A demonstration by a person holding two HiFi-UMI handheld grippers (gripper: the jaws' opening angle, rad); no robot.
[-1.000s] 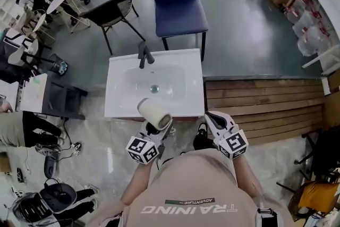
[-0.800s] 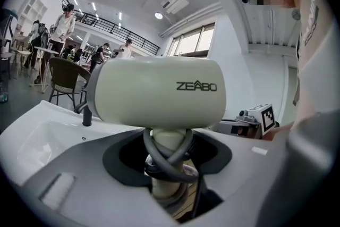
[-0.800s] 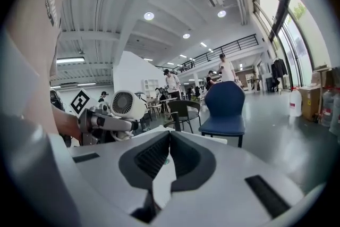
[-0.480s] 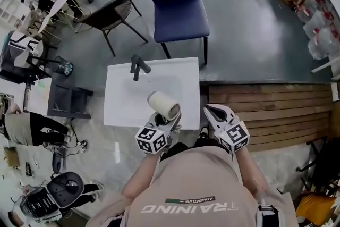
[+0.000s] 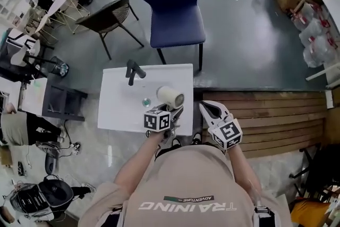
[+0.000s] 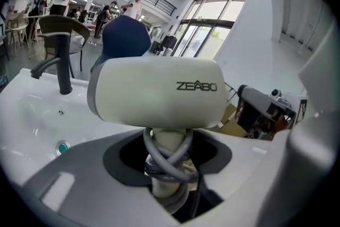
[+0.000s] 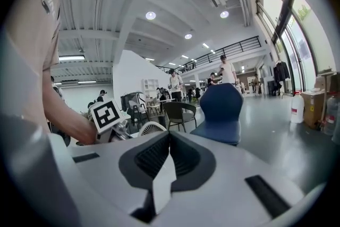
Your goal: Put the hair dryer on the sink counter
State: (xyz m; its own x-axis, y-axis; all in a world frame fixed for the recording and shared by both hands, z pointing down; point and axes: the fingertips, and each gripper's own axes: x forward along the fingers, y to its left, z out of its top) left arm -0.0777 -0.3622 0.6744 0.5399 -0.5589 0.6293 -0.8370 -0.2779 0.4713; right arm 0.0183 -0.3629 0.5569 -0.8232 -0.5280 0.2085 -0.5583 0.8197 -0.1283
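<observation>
Your left tongs are clamped on the handle of the cream hair dryer, its grey cord looped round that handle. They hold the barrel crosswise over the white sink table, to the right of the black faucet and nearer you. Your right tongs are pressed together on nothing, further right of the faucet, past the table's right edge. A blue chair stands beyond the faucet.

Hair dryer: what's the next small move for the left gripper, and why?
Probably lower it straight down. The left gripper is clamped on the handle of the hair dryer, which appears to hang just above the right part of the sink counter, not resting on it yet.
</observation>
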